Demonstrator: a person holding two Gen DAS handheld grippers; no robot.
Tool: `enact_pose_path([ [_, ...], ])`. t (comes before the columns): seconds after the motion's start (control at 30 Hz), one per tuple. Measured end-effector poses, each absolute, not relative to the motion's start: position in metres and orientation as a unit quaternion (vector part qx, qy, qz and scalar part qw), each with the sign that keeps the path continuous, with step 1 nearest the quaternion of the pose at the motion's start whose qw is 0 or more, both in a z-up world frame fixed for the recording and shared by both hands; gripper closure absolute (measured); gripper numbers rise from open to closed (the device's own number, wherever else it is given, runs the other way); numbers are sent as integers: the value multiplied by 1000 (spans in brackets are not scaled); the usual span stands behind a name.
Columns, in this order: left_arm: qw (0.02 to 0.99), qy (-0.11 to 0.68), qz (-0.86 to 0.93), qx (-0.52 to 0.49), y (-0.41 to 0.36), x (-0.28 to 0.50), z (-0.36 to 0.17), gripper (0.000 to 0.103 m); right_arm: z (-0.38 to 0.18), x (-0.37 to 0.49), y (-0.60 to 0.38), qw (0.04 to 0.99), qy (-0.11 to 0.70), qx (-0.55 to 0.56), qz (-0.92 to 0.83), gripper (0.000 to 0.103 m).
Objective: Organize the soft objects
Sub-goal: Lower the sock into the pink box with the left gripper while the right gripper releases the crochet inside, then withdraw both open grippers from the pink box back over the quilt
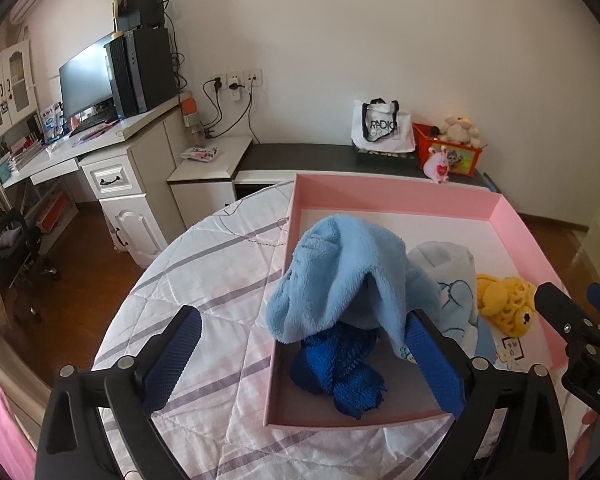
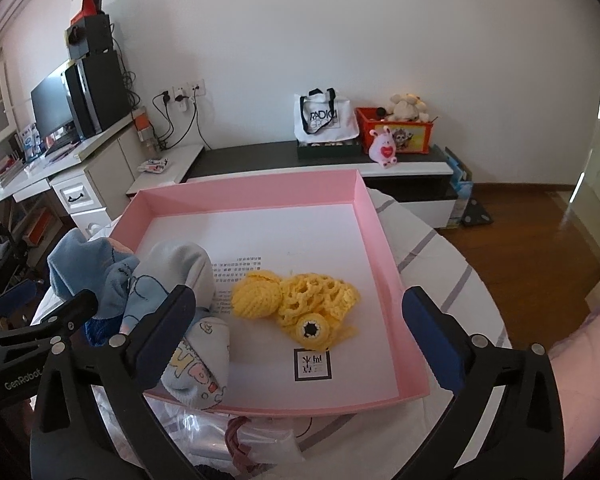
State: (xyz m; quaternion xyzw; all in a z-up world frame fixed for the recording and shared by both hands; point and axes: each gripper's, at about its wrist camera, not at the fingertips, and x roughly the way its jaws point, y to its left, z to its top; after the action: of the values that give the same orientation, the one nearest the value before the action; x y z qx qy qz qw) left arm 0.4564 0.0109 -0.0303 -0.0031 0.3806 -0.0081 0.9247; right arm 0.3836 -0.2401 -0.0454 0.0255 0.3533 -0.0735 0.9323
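A pink tray (image 1: pixel 396 192) (image 2: pixel 244 194) sits on a quilted round table (image 1: pixel 204 272). In it lie a light blue fluffy towel (image 1: pixel 340 276), a dark blue knitted cloth (image 1: pixel 340 372) under it, a pale printed cloth (image 1: pixel 456 280) (image 2: pixel 196 364), and a yellow crocheted toy (image 1: pixel 504 304) (image 2: pixel 300 300). My left gripper (image 1: pixel 304 352) is open, its fingers straddling the tray's left wall; the right finger (image 1: pixel 432 364) touches the towel's edge. My right gripper (image 2: pixel 300 340) is open and empty, above the tray around the yellow toy. The towel also shows in the right wrist view (image 2: pixel 76 268).
A low dark bench (image 1: pixel 320 156) behind holds a white tote bag (image 1: pixel 384 124), a red toy box (image 1: pixel 452 152) and a pink plush (image 1: pixel 438 166). A white desk (image 1: pixel 100 140) with monitor and computer stands left. Clear plastic wrapping (image 2: pixel 236 436) lies at the table's near edge.
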Motion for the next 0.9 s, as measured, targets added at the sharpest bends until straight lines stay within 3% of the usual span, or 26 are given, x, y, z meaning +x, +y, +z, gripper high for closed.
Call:
enact_pose_path([
  [0.9, 944, 329, -4, -15, 22, 343, 5, 3, -3, 297, -220, 950, 303, 20, -71, 0],
])
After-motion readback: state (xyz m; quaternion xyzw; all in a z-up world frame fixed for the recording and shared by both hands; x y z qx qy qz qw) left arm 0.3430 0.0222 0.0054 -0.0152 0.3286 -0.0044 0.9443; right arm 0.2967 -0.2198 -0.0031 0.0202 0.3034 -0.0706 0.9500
